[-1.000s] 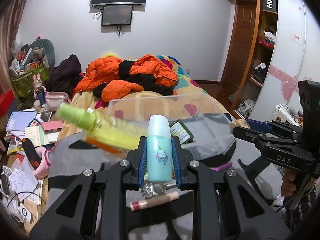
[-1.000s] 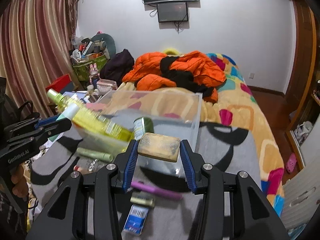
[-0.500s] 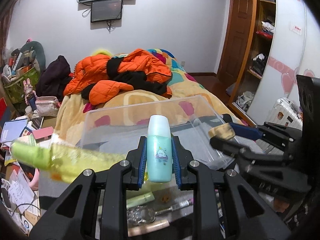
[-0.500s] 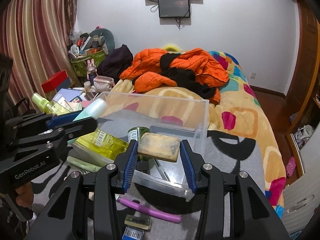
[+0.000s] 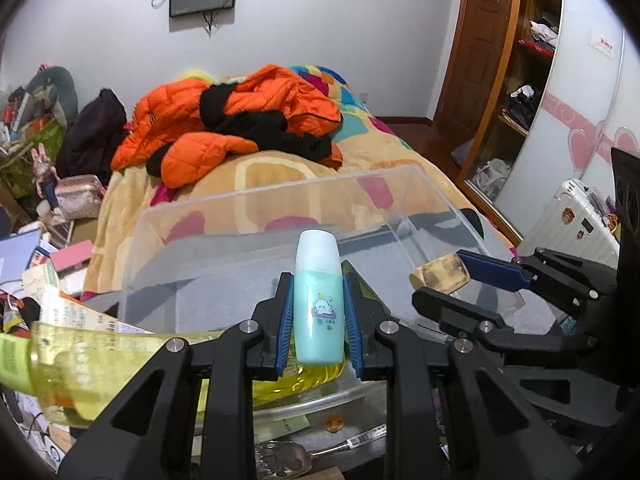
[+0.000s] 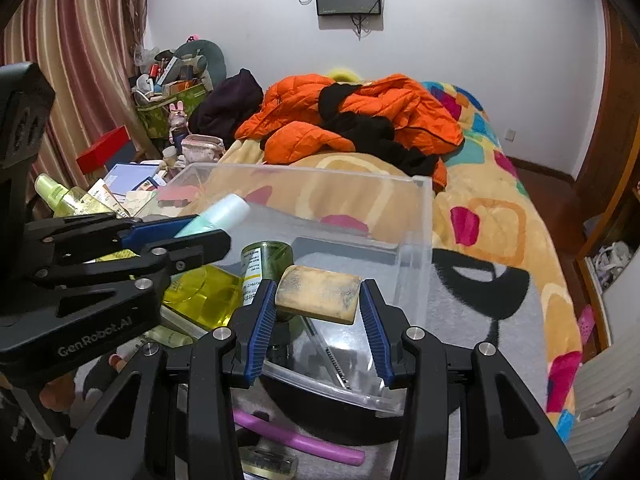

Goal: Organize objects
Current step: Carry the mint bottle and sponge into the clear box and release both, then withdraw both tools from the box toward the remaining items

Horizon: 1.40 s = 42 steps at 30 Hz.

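My left gripper (image 5: 318,316) is shut on a small teal bottle (image 5: 319,300) with a pale cap, held upright over the near edge of a clear plastic bin (image 5: 280,208). My right gripper (image 6: 318,312) is shut on a tan, worn bar-like block (image 6: 318,294), held over the bin's (image 6: 416,240) near right part. In the right wrist view the left gripper (image 6: 208,232) comes in from the left with the teal bottle (image 6: 218,216). In the left wrist view the right gripper (image 5: 440,284) shows at right with the block (image 5: 440,276). A large yellow bottle (image 5: 100,364) and a green jar (image 6: 264,264) lie in the bin.
The bin stands on a grey and black blanket (image 6: 480,312) on a bed with an orange jacket (image 6: 352,116). A purple stick (image 6: 296,436), a spoon-like item (image 5: 280,460) and small tubes lie in front of the bin. Cluttered books and boxes (image 6: 132,176) are at left, a wardrobe (image 5: 520,60) at right.
Both grippers have moved forward over the bin with their objects still held. The yellow bottle has dropped lower at the left, partly in the bin.
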Available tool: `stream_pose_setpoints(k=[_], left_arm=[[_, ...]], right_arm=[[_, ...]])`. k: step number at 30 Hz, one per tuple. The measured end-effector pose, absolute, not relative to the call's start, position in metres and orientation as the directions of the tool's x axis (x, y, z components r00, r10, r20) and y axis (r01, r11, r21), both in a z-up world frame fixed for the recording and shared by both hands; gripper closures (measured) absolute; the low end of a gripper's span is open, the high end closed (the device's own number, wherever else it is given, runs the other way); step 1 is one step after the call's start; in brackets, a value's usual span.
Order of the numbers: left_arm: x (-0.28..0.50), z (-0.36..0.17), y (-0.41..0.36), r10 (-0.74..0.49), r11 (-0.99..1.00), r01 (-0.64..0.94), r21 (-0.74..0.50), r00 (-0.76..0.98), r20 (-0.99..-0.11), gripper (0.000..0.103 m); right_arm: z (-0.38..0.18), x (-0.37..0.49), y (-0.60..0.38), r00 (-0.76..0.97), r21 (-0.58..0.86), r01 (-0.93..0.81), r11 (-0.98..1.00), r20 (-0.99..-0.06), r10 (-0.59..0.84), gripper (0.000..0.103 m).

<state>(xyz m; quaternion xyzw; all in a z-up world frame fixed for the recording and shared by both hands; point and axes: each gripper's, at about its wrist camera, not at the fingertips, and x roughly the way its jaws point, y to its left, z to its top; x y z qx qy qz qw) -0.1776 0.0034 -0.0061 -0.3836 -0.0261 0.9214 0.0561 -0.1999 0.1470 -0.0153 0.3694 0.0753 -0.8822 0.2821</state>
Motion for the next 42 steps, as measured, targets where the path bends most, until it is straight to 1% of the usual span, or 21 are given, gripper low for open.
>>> stream_pose_setpoints(k=[7, 17, 19, 21, 26, 27, 31, 35, 40, 42], left_arm=[[-0.18, -0.01, 0.008, 0.11, -0.994, -0.085, -0.071, -0.697, -0.709, 0.08], [-0.174, 0.0, 0.002, 0.119, -0.993, -0.079, -0.089, -0.713, -0.691, 0.08], [-0.17, 0.004, 0.001, 0.12, -0.993, -0.08, -0.09, -0.72, -0.683, 0.075], [-0.167, 0.009, 0.001, 0.122, -0.992, -0.081, -0.091, -0.729, -0.674, 0.072], [-0.155, 0.021, 0.002, 0.126, -0.992, -0.089, -0.09, -0.749, -0.65, 0.068], [-0.152, 0.023, 0.002, 0.127, -0.992, -0.091, -0.089, -0.754, -0.645, 0.065], [-0.135, 0.033, 0.003, 0.124, -0.992, -0.095, -0.081, -0.777, -0.618, 0.05], [-0.119, 0.037, 0.005, 0.105, -0.994, -0.091, -0.054, -0.791, -0.603, 0.043], [-0.094, 0.043, 0.005, 0.103, -0.994, -0.098, -0.04, -0.806, -0.582, 0.032], [-0.084, 0.043, 0.004, 0.098, -0.995, -0.097, -0.032, -0.81, -0.578, 0.027]], right_arm=[[-0.019, -0.198, 0.142, -0.565, 0.056, 0.566, -0.822, -0.7, -0.436, 0.063], [-0.018, -0.196, 0.141, -0.553, 0.057, 0.569, -0.821, -0.712, -0.433, 0.062], [-0.016, -0.194, 0.142, -0.551, 0.063, 0.569, -0.82, -0.71, -0.437, 0.057], [-0.014, -0.192, 0.145, -0.554, 0.07, 0.569, -0.819, -0.704, -0.445, 0.054], [-0.003, -0.181, 0.153, -0.569, 0.075, 0.563, -0.823, -0.687, -0.453, 0.052], [-0.001, -0.179, 0.154, -0.572, 0.075, 0.563, -0.823, -0.684, -0.453, 0.051], [0.007, -0.163, 0.163, -0.601, 0.047, 0.558, -0.829, -0.666, -0.442, 0.04], [0.011, -0.149, 0.173, -0.613, 0.029, 0.557, -0.83, -0.66, -0.434, 0.039], [0.015, -0.132, 0.182, -0.628, 0.014, 0.55, -0.835, -0.652, -0.424, 0.038], [0.015, -0.125, 0.186, -0.627, 0.021, 0.55, -0.835, -0.65, -0.429, 0.036]])
